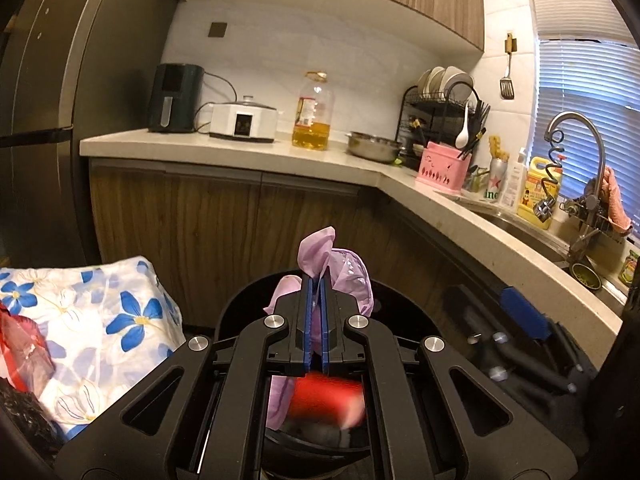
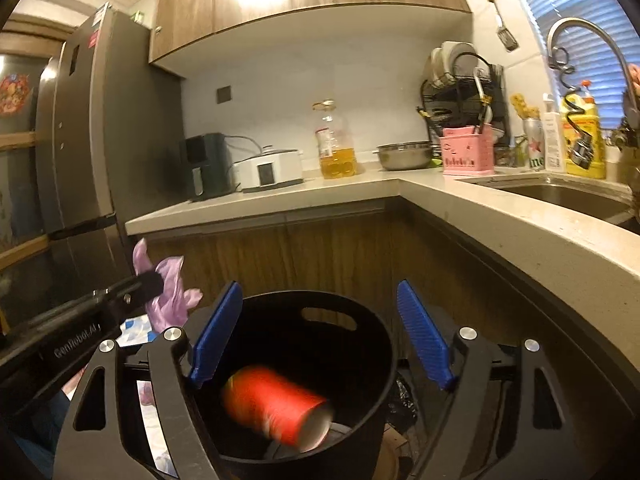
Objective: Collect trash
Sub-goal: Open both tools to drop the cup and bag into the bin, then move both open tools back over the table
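- Nearest to us, the right gripper (image 2: 320,332) has its blue jaws spread wide with nothing between the pads; they stand over the black bin (image 2: 360,320).
- A red can (image 2: 276,412), blurred, lies tilted inside the mouth of that bin, below and apart from the right gripper's pads.
- Our left gripper (image 1: 318,292) has its jaws pressed together on a lilac plastic bag (image 1: 320,248), which bunches above and to either side of the pads, just over the bin's near rim.
- Left of the bin we see a cloth with blue flowers (image 1: 100,312) draped over something, and a red bag at the edge.
- Farther off runs the countertop (image 2: 360,188), bearing a dark air fryer (image 1: 174,98), a white cooker (image 1: 244,120), an oil bottle (image 2: 336,144), a steel bowl (image 1: 374,148) and a pink holder (image 1: 442,170).
- Farthest right are the sink (image 2: 560,196) and its faucet (image 1: 576,120), under the blinds.
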A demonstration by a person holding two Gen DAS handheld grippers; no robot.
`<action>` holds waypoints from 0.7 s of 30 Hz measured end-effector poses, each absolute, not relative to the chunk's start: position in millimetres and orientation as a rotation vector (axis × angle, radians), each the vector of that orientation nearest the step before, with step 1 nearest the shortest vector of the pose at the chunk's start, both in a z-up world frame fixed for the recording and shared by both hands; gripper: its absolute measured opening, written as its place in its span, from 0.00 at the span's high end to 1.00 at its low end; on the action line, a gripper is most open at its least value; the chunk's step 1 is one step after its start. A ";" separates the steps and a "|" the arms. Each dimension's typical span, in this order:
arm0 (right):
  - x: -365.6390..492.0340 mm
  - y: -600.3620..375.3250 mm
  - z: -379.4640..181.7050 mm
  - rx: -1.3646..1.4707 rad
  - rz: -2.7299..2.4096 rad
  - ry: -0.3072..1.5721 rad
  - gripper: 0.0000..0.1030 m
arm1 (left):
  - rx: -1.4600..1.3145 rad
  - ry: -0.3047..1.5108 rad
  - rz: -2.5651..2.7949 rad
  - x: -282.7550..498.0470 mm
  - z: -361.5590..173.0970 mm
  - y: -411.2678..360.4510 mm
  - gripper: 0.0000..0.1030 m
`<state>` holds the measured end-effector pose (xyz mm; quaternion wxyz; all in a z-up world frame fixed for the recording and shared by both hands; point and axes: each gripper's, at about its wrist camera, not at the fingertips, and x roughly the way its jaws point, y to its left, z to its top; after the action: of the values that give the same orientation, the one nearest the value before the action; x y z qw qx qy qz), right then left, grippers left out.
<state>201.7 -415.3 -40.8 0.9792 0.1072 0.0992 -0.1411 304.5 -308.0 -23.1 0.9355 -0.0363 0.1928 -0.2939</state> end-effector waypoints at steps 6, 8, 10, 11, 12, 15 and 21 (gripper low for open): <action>183.4 -416.6 -40.3 0.243 -0.307 0.193 0.15 | -0.050 0.418 -0.606 305.3 -31.0 -314.2 0.57; 177.1 -417.1 -40.7 0.254 -0.314 0.196 0.14 | -0.060 0.422 -0.605 305.2 -32.5 -311.6 0.42; 173.1 -417.5 -40.6 0.255 -0.321 0.198 0.14 | -0.075 0.421 -0.582 304.5 -32.8 -305.5 0.35; 170.8 -416.8 -40.5 0.253 -0.325 0.200 0.14 | -0.084 0.422 -0.569 304.0 -32.2 -301.4 0.31; 168.7 -415.9 -40.8 0.251 -0.325 0.202 0.14 | -0.092 0.423 -0.556 303.0 -31.7 -297.1 0.26; 163.6 -409.0 -39.4 0.240 -0.313 0.214 0.14 | -0.104 0.400 -0.507 292.6 -28.1 -281.8 0.18; 149.3 -388.5 -35.3 0.214 -0.296 0.238 0.14 | -0.089 0.355 -0.412 256.7 -18.9 -250.3 0.11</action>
<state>149.3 -388.5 -35.3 0.9764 0.1061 0.1181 -0.1466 256.7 -250.3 -18.9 0.9623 -0.0438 0.1753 -0.2034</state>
